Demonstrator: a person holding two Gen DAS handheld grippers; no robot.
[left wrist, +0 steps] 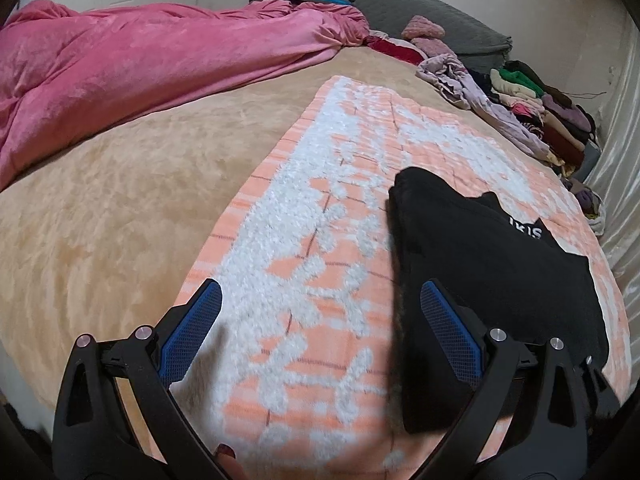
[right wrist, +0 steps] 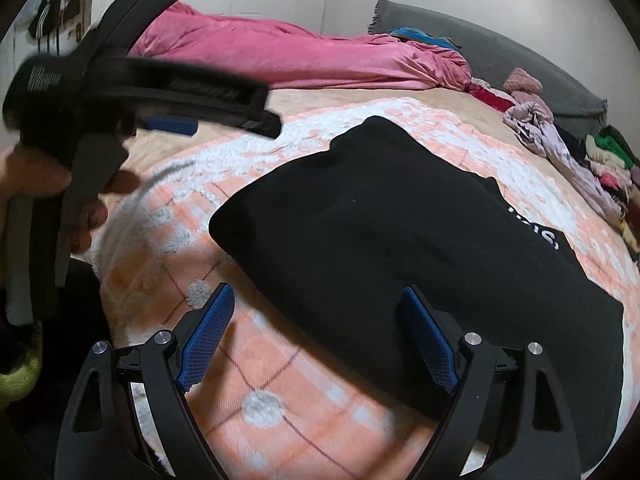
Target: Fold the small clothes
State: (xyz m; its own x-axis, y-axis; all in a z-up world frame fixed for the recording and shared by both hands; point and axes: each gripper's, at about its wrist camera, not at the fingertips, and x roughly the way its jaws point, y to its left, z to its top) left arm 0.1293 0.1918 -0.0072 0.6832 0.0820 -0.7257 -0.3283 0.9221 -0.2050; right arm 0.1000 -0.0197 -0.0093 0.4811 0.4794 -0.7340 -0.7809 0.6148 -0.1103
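Here both hand-held grippers (left wrist: 320,312) (right wrist: 316,312) hang released above the black garment's (right wrist: 400,216) near edge.

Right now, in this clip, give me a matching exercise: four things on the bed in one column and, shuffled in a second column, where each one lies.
Things
1. black garment
2. pink blanket
3. pile of mixed clothes
4. grey blanket

Places
A. bunched along the far left side of the bed
B. stacked at the far right edge of the bed
C. at the head of the bed against the wall
D. spread on the orange-and-white patterned cover, just ahead of both open grippers

Pairs: 1-D, 2-A, 3-B, 4-C
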